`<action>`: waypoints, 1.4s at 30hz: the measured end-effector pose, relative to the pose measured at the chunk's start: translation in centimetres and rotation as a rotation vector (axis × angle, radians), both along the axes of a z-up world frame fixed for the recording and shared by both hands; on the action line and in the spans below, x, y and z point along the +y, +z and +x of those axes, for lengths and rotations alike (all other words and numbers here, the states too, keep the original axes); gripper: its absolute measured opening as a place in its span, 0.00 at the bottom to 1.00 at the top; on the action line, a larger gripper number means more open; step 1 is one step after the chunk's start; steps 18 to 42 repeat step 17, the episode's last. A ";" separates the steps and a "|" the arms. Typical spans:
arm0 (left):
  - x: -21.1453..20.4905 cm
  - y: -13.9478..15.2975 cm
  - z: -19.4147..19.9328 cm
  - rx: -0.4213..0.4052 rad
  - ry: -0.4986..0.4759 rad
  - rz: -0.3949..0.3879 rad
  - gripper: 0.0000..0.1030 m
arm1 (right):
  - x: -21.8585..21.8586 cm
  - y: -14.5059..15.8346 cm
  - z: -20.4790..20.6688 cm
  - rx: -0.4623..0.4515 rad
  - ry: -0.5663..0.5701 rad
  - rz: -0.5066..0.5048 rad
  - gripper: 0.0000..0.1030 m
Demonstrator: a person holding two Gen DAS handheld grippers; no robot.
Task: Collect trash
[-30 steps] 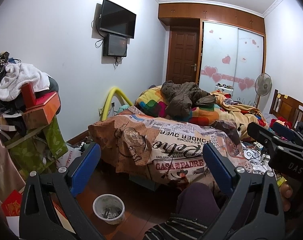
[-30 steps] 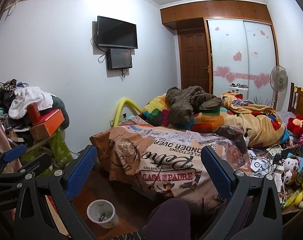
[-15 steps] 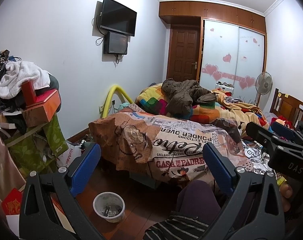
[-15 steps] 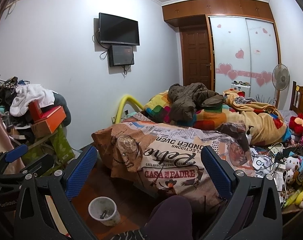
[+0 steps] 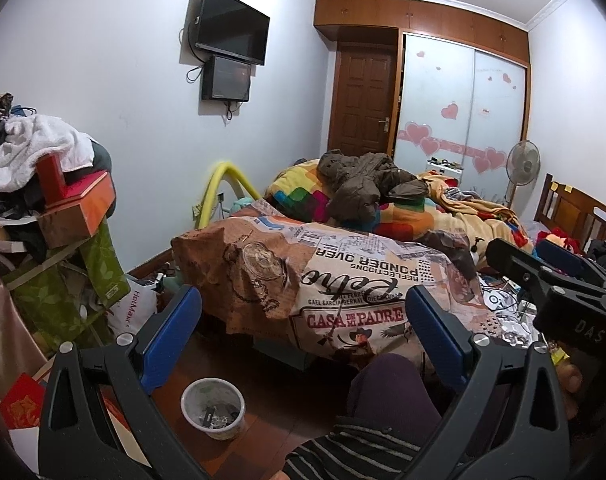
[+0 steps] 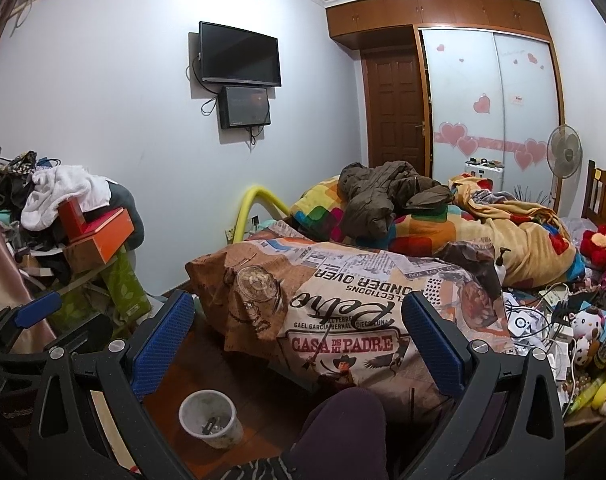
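Trash is what both pairs of fingers lack: the left gripper is spread wide with nothing between its blue pads, and the right gripper is just as wide and just as empty, both held level and looking out over the room above the person's knee. Just below and between them, on the wooden floor at the foot of the bed, stands a small white bin, upright, with a few dark scraps and bits lying in its bottom; most of it is still unfilled. What those scraps are is too small to tell. So some trash sits in the bin, and whether that is the whole haul or only a part I cannot settle. Judging by the rest of the room, plenty could yet be picked over: to the right of the bed a litter of cables, papers and small toys lies thick, and to the left a pile of boxes, clothes and bags leans by the wall, with a white plastic bag at its foot. Which of these count as trash the views do not show. With neither gripper holding or closing on anything, the scene fits a pause between pickups as well as a finish.
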State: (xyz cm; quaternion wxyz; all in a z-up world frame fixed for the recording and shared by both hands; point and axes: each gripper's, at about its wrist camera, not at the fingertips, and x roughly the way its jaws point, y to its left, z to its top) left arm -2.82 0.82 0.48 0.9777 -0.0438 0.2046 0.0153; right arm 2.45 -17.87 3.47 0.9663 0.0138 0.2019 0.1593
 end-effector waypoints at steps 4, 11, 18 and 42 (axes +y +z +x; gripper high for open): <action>0.0 -0.1 0.2 0.010 0.003 -0.009 0.99 | 0.1 -0.1 0.1 0.007 0.004 -0.001 1.00; 0.0 -0.4 0.6 0.020 -0.003 -0.021 0.99 | 0.4 -0.9 0.9 0.035 0.007 0.001 1.00; -0.7 -0.9 2.2 0.048 -0.024 0.000 0.99 | 0.1 -1.9 2.6 0.085 0.000 0.010 1.00; -0.7 -0.9 2.2 0.048 -0.024 0.000 0.99 | 0.1 -1.9 2.6 0.085 0.000 0.010 1.00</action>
